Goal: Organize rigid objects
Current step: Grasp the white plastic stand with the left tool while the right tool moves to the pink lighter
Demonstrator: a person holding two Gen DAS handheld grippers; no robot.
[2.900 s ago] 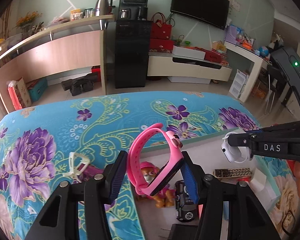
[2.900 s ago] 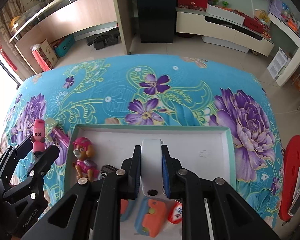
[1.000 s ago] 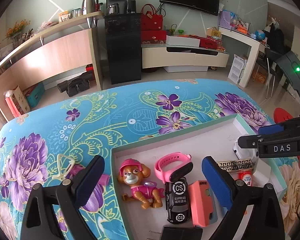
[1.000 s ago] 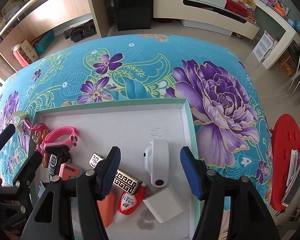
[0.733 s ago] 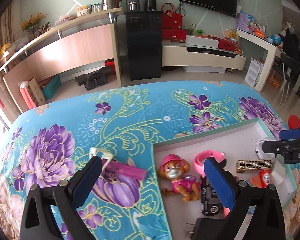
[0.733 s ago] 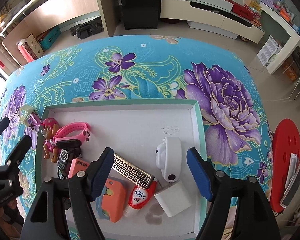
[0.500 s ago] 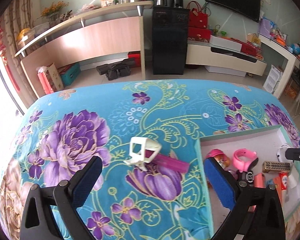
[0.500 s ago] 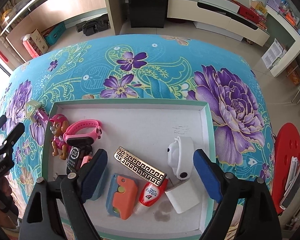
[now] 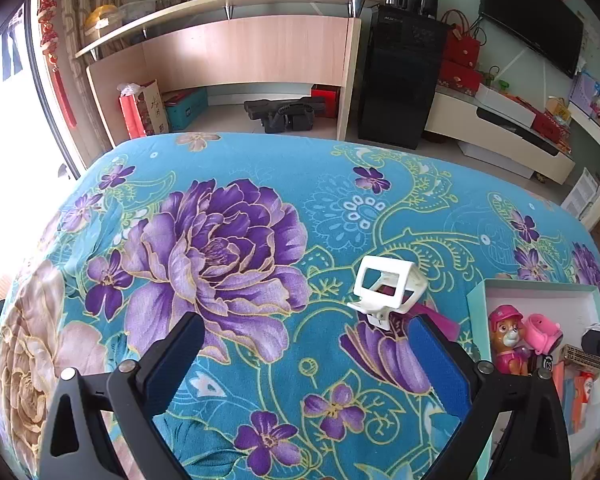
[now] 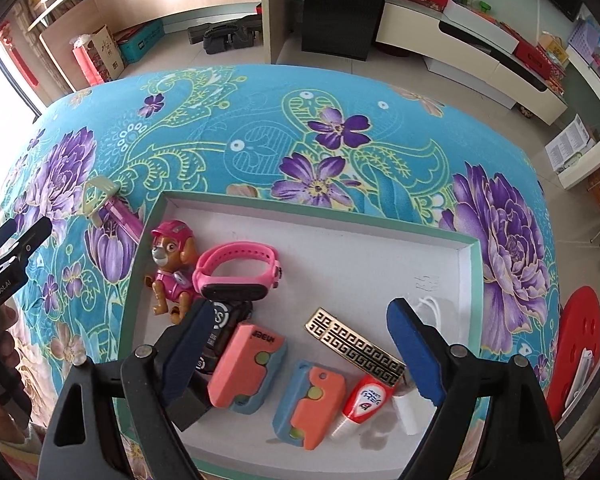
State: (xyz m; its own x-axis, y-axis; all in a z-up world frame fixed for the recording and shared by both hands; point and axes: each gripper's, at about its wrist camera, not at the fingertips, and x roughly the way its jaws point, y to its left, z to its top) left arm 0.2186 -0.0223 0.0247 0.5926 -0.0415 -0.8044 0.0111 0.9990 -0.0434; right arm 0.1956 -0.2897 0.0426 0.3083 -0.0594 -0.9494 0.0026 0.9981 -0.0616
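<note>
left gripper (image 9: 304,348): jaws wide apart, empty, over the floral cloth (image 9: 220,240); white clip (image 9: 388,288) with magenta tube just ahead, by its right pad. right gripper (image 10: 300,336): jaws have just been opening, now wide, holding nothing, above the tray (image 10: 474,280); gold patterned bar (image 10: 356,344) between its pads, pink watch (image 10: 238,270) and pup figure (image 10: 172,268) ahead-left.

Bright window (image 9: 4,92) glaring at my upper left, wooden shelf unit (image 9: 236,44) top centre, wall television (image 9: 532,36) upper right, pale tiled floor (image 9: 228,120).
</note>
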